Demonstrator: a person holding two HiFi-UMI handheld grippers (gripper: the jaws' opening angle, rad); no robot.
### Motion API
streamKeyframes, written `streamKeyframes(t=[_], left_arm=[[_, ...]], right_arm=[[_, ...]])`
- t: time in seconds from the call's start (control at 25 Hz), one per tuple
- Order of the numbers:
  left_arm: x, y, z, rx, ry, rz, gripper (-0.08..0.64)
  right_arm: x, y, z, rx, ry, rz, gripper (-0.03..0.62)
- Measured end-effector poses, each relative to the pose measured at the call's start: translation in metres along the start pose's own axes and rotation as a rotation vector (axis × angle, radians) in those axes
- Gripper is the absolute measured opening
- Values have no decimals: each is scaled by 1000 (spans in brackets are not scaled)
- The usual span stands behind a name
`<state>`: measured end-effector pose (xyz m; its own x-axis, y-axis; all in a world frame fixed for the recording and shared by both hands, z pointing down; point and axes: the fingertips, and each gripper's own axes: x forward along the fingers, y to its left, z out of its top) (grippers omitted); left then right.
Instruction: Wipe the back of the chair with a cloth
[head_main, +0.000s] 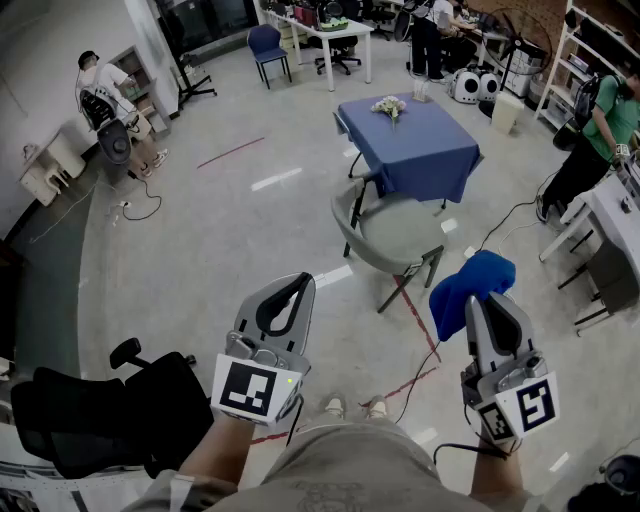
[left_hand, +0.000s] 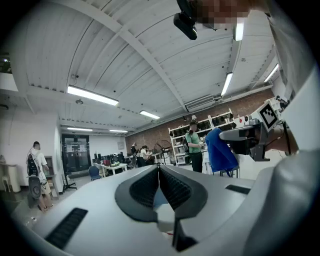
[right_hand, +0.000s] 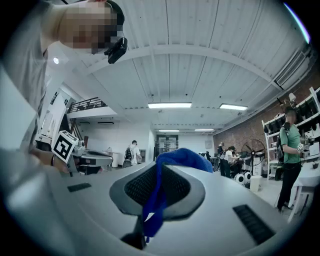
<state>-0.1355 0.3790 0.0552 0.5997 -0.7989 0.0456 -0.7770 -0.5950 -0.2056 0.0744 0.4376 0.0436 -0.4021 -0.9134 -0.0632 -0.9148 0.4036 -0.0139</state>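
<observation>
Cloth ready, chair still apart
Right claw (head_main: 488, 305) grips the blue cloth (head_main: 462, 290), left claw (head_main: 297, 285) is closed and empty; better to reach the grey chair (head_main: 395, 235) and press the cloth flat on its backrest.

Bright blue cloth (head_main: 470, 285); pale grey chair (head_main: 388, 235); worktop (head_main: 412, 140) draped in darker blue; left gripper (head_main: 298, 282) and right gripper (head_main: 480, 300) grey, each bearing black-and-white square markers; black office chair (head_main: 100, 415).

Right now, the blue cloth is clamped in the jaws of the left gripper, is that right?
No. The blue cloth is clamped in the jaws of the right gripper, as the right gripper view shows. The jaws of the left gripper are shut together with nothing between them.
</observation>
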Motion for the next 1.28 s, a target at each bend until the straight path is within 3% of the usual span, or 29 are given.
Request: streamKeyframes(t=[0.4, 0.56, 0.76, 0.8, 0.84, 0.88, 1.28], left_arm=[[19, -10, -6, -21, 17, 30, 20], [25, -16, 5, -29, -14, 48, 20], [34, -20, 14, -93, -65, 95, 23], [35, -21, 15, -103, -70, 105, 53], [38, -22, 14, -113, -68, 110, 159], [40, -24, 13, -123, -65, 112, 178], [69, -17, 7, -110, -46, 131, 160]], right_arm=[[2, -24, -8, 43, -4, 4, 52], [3, -35, -15, 44, 9, 21, 52], [-1, -56, -15, 83, -10, 27, 52], [-2, -60, -15, 94, -18, 34, 52], [-4, -64, -16, 98, -23, 41, 52], [-5, -68, -18, 96, -24, 46, 52], [16, -92, -44, 85, 11, 83, 52]])
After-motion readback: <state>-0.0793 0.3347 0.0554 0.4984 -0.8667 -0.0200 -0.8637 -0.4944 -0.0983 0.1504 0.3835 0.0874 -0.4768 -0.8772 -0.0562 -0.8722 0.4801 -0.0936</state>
